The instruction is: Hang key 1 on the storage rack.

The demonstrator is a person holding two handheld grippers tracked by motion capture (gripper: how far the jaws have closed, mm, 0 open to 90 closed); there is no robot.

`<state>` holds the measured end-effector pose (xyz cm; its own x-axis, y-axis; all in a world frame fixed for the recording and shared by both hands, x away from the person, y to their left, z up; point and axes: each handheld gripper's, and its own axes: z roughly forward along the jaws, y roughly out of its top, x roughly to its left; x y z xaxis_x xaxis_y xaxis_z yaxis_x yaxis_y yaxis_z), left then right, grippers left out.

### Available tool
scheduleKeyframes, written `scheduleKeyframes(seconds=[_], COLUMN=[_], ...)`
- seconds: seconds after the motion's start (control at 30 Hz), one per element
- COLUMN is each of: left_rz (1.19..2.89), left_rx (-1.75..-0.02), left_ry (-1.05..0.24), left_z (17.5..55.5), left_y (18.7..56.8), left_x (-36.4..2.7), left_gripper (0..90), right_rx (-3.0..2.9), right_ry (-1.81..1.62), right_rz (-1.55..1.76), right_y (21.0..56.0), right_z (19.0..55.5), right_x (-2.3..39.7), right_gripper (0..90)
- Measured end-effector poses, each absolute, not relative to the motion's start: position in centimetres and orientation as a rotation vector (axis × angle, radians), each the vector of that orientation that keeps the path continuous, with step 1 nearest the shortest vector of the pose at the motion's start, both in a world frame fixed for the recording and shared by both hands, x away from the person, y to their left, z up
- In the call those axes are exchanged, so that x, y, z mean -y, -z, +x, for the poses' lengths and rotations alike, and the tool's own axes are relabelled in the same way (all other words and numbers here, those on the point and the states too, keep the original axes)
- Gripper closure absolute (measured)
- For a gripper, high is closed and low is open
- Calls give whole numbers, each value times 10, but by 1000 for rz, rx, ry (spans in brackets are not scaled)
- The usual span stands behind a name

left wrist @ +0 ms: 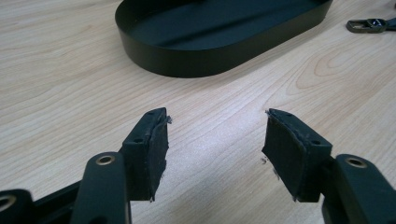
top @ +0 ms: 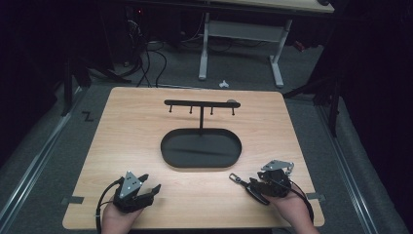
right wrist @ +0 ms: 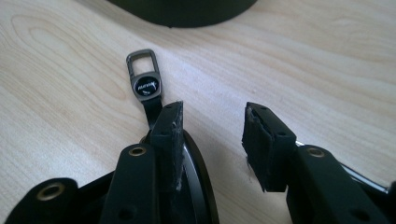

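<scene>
While both hands rest near the table's [top: 146, 112] front edge, the key fob [top: 248, 185] lies beside the right gripper [top: 260, 187]. Left gripper [left wrist: 215, 140]: jaws wide, holding nothing, facing the oval tray [left wrist: 187, 65]. Right gripper [right wrist: 212, 135]: half open, unclamped, fob [right wrist: 145, 84] just ahead.

Lying on one wooden table [top: 146, 122]: one black oval tray [top: 168, 151], one four-hook rack [top: 201, 103], one key fob [right wrist: 145, 87], two grippers.

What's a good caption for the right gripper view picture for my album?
Right gripper, jaws apart, over a key fob on the wooden table.
</scene>
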<state>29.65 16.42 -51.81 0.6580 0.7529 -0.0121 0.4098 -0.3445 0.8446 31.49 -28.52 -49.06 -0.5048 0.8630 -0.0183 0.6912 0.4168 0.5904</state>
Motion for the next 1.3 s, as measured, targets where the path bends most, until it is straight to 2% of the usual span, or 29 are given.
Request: scheduleKeyframes(seconds=[0.47,0.7,1.2,1.3], left_rz=[1985,1990,1981,1982], left_rx=[-893,-890,-884,-881], left_ry=[-462,-464,-475,-477], left_z=[298,298,297,297], left_y=[520,520,518,518], left_x=[-163,-162,-162,-162], left_gripper=[400,399,404,403], right_rx=[-2545,-2659,-2824,-2829], right_ry=[-489,-356,-128,-96], right_rz=[1444,1372,1276,1293], right_y=[472,469,478,481], right_z=[339,346,368,371], right_x=[274,263,225,224], right_gripper=[484,450,474,508])
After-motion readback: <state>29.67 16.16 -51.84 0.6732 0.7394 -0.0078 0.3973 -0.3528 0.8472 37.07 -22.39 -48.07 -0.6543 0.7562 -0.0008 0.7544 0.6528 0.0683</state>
